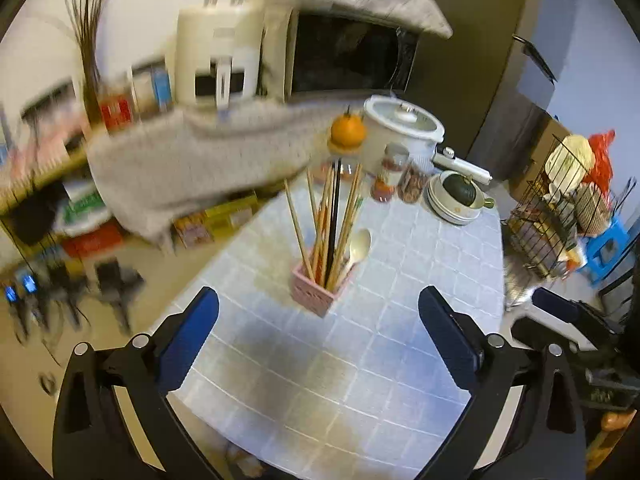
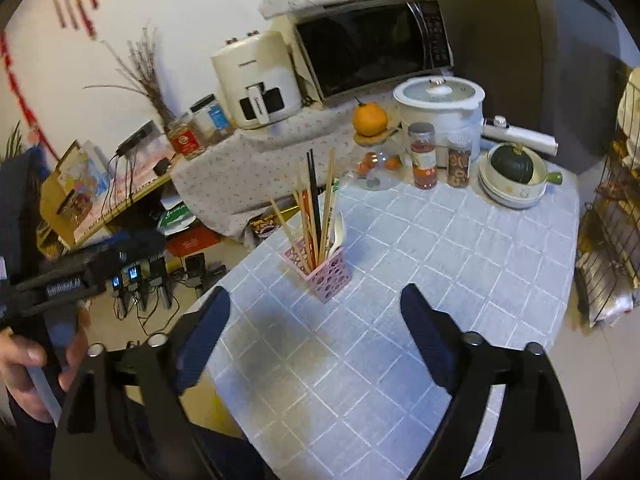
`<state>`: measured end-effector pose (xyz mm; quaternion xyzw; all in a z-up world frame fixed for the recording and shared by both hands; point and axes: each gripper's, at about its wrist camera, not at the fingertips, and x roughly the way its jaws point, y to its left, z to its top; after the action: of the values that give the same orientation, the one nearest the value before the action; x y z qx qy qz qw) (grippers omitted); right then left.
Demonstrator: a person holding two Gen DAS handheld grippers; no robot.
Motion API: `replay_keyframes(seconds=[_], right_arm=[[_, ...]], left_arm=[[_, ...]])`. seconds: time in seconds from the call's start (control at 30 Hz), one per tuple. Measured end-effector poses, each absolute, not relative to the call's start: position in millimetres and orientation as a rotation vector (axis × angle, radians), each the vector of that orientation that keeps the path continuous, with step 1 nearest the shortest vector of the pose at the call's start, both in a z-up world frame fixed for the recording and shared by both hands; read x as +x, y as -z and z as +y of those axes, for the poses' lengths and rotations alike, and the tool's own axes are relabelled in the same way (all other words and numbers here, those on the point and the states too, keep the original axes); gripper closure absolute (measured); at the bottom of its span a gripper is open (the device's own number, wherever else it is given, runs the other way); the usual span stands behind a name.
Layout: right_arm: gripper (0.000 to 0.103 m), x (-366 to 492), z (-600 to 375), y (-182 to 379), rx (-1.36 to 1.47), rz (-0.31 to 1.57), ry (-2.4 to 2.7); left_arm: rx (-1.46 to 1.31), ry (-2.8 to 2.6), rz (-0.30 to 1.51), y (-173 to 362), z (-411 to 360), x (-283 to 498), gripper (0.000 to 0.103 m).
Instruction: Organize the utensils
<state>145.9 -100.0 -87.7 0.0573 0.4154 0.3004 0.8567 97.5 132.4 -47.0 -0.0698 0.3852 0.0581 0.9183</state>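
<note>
The left gripper (image 1: pixel 318 306) is seen spread wide above the table (image 1: pixel 320 380), nothing between its blue pads. The right gripper (image 2: pixel 316 306) is likewise spread wide and empty, held over the same tiled tabletop. The left gripper's body is also glimpsed at the left edge of the right wrist view, gripped by a hand (image 2: pixel 28 364).

A pink perforated holder (image 2: pixel 320 274) is stood upright on the table near its far left edge, well apart from both grippers. It is filled with chopsticks (image 2: pixel 316 208), mostly wooden, one pair black, fanned out and leaning. A pale spoon (image 1: pixel 358 246) is lodged in the holder too, bowl up, on the right side.

At the table's far end, spice jars (image 2: pixel 424 156) are lined up beside a glass jar (image 2: pixel 376 168) topped with an orange (image 2: pixel 370 120). A white cooker (image 2: pixel 440 108) is placed behind them. Stacked bowls (image 2: pixel 512 188) with a dark green squash (image 2: pixel 512 166) inside are set at the right. A microwave (image 2: pixel 372 48) and a cream appliance (image 2: pixel 256 80) are seen on a cloth-covered shelf behind. The left wrist view is blurred along its left side.
</note>
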Motion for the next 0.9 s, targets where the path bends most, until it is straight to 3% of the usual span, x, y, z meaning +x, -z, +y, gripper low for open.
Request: replay_keyframes(seconds=[0.9], right_arm=[[0.013,87,-113,56,-0.039,0.71,-0.528]], left_arm=[[0.054,-0.196,0.614,57,77,58,0.007]])
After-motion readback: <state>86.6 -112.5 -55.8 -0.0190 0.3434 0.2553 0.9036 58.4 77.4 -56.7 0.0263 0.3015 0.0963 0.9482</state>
